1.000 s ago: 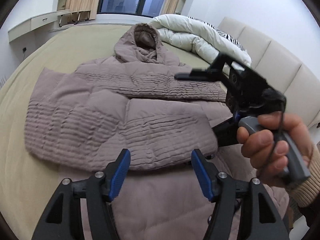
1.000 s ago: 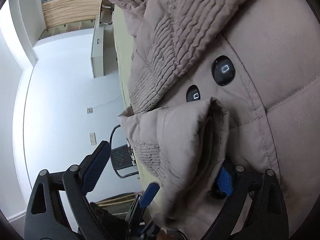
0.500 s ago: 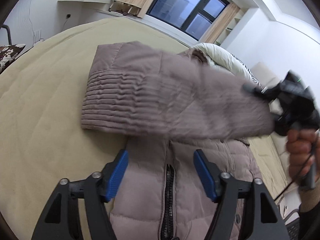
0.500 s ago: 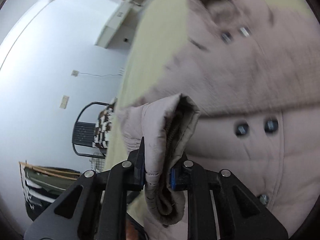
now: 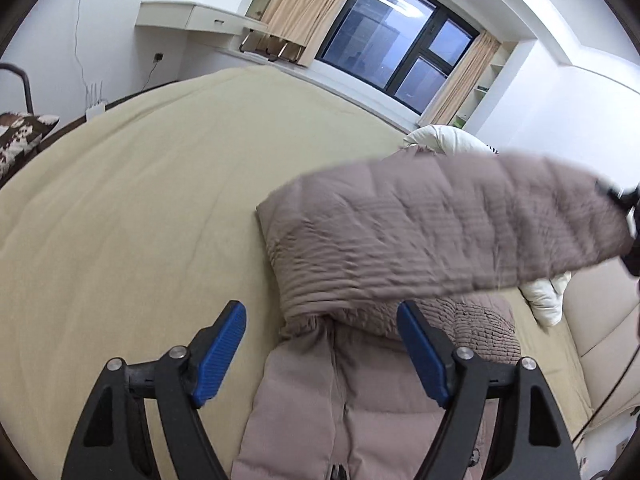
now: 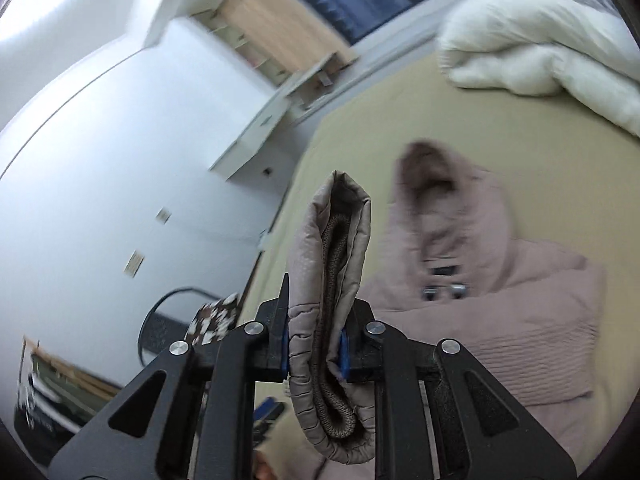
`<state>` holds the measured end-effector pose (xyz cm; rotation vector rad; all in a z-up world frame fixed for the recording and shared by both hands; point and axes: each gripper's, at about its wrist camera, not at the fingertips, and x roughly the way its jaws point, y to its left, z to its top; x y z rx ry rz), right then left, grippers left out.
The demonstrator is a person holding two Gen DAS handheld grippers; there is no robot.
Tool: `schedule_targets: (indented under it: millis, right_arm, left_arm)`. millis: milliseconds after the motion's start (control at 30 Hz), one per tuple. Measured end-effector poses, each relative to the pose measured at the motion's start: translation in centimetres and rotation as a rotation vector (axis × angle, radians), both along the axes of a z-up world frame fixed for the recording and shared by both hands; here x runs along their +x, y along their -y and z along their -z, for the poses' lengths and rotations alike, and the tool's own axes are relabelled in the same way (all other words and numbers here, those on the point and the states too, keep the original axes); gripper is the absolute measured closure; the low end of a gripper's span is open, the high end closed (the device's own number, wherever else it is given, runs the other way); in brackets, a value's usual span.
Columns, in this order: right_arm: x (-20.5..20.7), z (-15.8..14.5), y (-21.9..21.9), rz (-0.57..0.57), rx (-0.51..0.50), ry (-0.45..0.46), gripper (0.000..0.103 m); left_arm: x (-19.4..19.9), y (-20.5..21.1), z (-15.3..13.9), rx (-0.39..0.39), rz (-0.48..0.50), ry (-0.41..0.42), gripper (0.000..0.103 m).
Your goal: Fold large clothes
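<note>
A mauve hooded puffer coat (image 5: 352,400) lies on the beige bed (image 5: 140,220). My right gripper (image 6: 314,350) is shut on the cuff (image 6: 332,280) of one sleeve (image 5: 440,232) and holds it raised across the coat, toward the right side. The hood (image 6: 436,184) and the snap buttons (image 6: 442,290) show in the right wrist view. My left gripper (image 5: 320,344) is open and empty, just above the coat's zipped front near the lower part.
A white duvet (image 6: 540,40) is heaped at the head of the bed, next to a beige padded headboard (image 5: 600,320). A window (image 5: 396,40), a wall shelf (image 5: 180,16) and a chair with a patterned cushion (image 5: 20,136) stand beyond the bed.
My right gripper shut on the sleeve cuff, lifted it and carried the sleeve across the coat to the right. My left gripper stayed open and swung its view leftward.
</note>
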<state>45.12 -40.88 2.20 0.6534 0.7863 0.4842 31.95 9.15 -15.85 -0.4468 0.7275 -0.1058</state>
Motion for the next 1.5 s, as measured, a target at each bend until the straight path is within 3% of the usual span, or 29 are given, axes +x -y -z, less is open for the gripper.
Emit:
schedule_targets:
  millis: [133,267,333,400,500,567,633,667,733,767,833,933,1033,1100,1133,1200,1267,1333,1400,1500]
  right_arm:
    - [0.8,9.3,8.7,0.162,0.030,-0.147,0.087]
    - [0.4,20.2,13.2,0.267,0.039,-0.339,0.087]
    - [-0.4,24.5,14.9,0.308,0.148,-0.364,0.085]
    - [-0.9,26.5,15.8,0.330,0.234,-0.345,0.084]
    - [-1.2,26.2,16.1,0.325,0.230,-0.318,0.078]
    - [-2.2,25.8,16.2,0.332,0.192,-0.309,0.069]
    - [-4.1,24.8,16.9,0.399,0.107,-0.257,0.023]
    - [-4.6,23.7,17.4,0.453,0.068,-0.226,0.021]
    - [-5.8,20.7,18.6,0.510,-0.001,-0.180,0.020]
    - [-5.6,19.5,18.1,0.486,-0.033,-0.151,0.020]
    - [-5.4,17.2,15.4,0.403,-0.119,-0.096,0.021]
    - [-3.8,15.3,8.6,0.261,-0.339,-0.027,0.021]
    - [-1.8,17.5,3.6,0.178,-0.513,-0.065,0.021]
    - [0.0,21.8,1.1,0.130,-0.670,-0.162,0.022]
    - [0.4,23.4,0.3,0.113,-0.714,-0.165,0.021]
    - [-0.1,25.1,-1.2,0.093,-0.832,-0.086,0.020]
    - [-0.7,24.8,-0.6,0.093,-0.821,-0.108,0.020]
    - [-0.7,23.3,0.2,0.115,-0.765,-0.126,0.021]
    - [-2.1,20.5,1.3,0.174,-0.746,-0.041,0.021]
    - [-3.7,19.2,1.4,0.179,-0.770,0.020,0.021]
  left_arm:
    - [1.6,0.7,0.9,0.019,0.026,-0.020,0.023]
    - [4.6,2.0,1.1,0.045,0.062,-0.034,0.031]
    - [6.3,3.7,0.8,0.099,0.098,-0.036,0.031]
    - [8.4,4.7,1.5,0.147,0.130,-0.067,0.031]
    - [11.4,6.3,4.0,0.236,0.164,-0.188,0.031]
    - [12.4,6.3,5.7,0.253,0.168,-0.239,0.029]
    - [12.4,6.0,6.3,0.239,0.173,-0.248,0.028]
    - [12.4,5.9,6.0,0.240,0.176,-0.249,0.028]
    - [11.8,5.8,5.0,0.260,0.169,-0.240,0.030]
    - [11.4,5.8,4.2,0.266,0.157,-0.221,0.032]
    - [10.7,5.9,2.6,0.259,0.133,-0.141,0.033]
    - [11.0,6.5,1.5,0.303,0.107,-0.090,0.033]
    - [13.3,7.0,4.5,0.334,0.144,-0.212,0.032]
    - [13.6,6.5,6.2,0.302,0.146,-0.212,0.028]
    - [13.5,6.4,6.4,0.300,0.149,-0.211,0.028]
    - [13.4,6.6,5.9,0.313,0.155,-0.218,0.029]
    - [13.1,6.6,4.7,0.320,0.145,-0.213,0.034]
    - [12.9,6.5,2.8,0.316,0.133,-0.155,0.035]
    - [13.1,6.3,1.2,0.319,0.114,-0.098,0.035]
    - [14.3,6.6,1.6,0.333,0.122,-0.110,0.035]
